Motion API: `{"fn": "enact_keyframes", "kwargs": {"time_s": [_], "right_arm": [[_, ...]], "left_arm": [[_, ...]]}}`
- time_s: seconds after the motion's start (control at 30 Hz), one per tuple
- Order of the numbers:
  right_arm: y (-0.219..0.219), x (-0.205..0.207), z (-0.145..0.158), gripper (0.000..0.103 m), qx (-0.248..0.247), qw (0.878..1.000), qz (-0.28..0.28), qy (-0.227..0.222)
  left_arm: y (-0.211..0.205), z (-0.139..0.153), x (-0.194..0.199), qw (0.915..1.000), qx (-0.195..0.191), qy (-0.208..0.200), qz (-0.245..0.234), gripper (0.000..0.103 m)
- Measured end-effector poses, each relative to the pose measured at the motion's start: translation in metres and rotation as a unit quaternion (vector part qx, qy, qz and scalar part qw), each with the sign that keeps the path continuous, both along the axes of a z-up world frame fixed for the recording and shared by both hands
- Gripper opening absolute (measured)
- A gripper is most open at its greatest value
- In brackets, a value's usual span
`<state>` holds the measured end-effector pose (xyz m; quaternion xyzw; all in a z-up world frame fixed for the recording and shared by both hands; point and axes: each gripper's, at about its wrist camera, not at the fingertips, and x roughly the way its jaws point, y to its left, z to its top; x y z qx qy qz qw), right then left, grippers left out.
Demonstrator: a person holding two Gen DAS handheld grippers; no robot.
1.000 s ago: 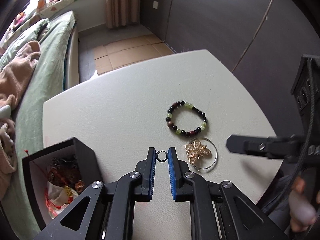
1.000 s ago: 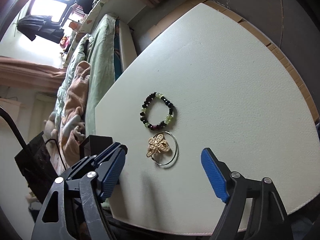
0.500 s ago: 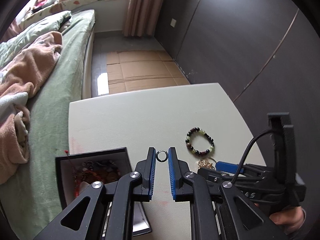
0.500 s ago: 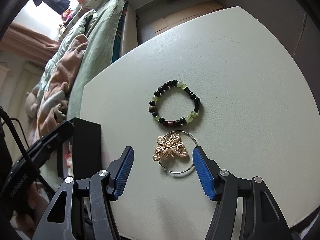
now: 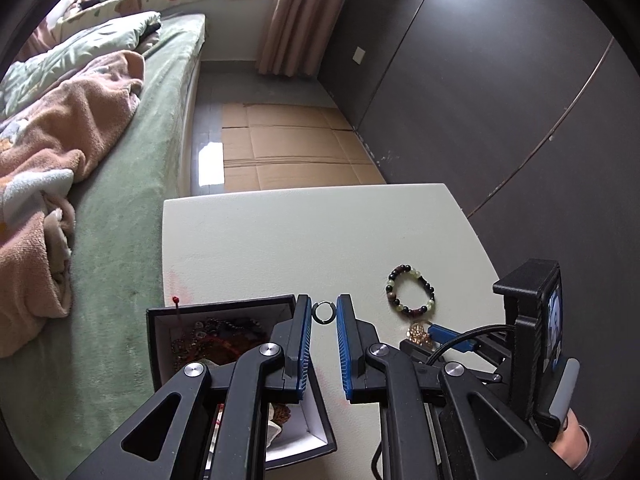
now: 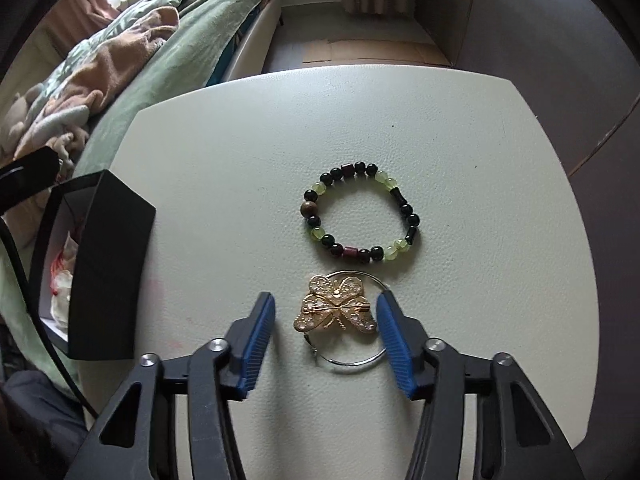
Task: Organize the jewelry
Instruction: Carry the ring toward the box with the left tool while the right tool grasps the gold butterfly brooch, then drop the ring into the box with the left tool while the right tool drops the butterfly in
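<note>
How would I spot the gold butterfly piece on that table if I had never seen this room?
Find the white table beside the green bed, and on it the ring of dark and green beads, the beaded bracelet. Just nearer the camera lies the butterfly brooch, overlapping a thin silver hoop, between the blue pads of the closing right gripper. It alone is gold and winged.

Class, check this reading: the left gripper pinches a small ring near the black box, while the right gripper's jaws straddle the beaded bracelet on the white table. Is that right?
One detail is wrong. In the right wrist view the right gripper, jaws closing, straddles the gold butterfly brooch, not the beaded bracelet, which lies just beyond on the white table. The left gripper does pinch the small ring near the black box.
</note>
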<state>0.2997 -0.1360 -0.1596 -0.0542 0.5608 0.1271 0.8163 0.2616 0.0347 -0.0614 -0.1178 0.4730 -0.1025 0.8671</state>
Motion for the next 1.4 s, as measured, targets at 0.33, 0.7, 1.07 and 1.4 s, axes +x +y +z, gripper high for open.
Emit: {"fn": "enact_keyframes", "kwargs": {"time_s": [0.33,0.7,1.07,1.4], "right_arm": [[-0.014,-0.011,0.036,0.039,0.068,0.997,-0.019,-0.014],[0.016,-0.027,0.072,0.039,0.14,0.989,0.0,-0.047],[0.052,-0.039,0.082,0.039,0.213,0.975,0.039,-0.038],[0.098,-0.042,0.072,0.039,0.259,0.963,0.073,-0.005]], "left_arm": [[0.018,0.001,-0.011,1.0,-0.002,0.003,0.003,0.013],[0.048,-0.011,-0.019,0.9983,-0.033,0.043,0.022,0.05],[0.087,0.005,-0.032,0.9962,-0.034,0.013,0.078,0.062],[0.113,0.006,-0.036,0.9934,-0.034,0.01,0.109,0.062]]}}
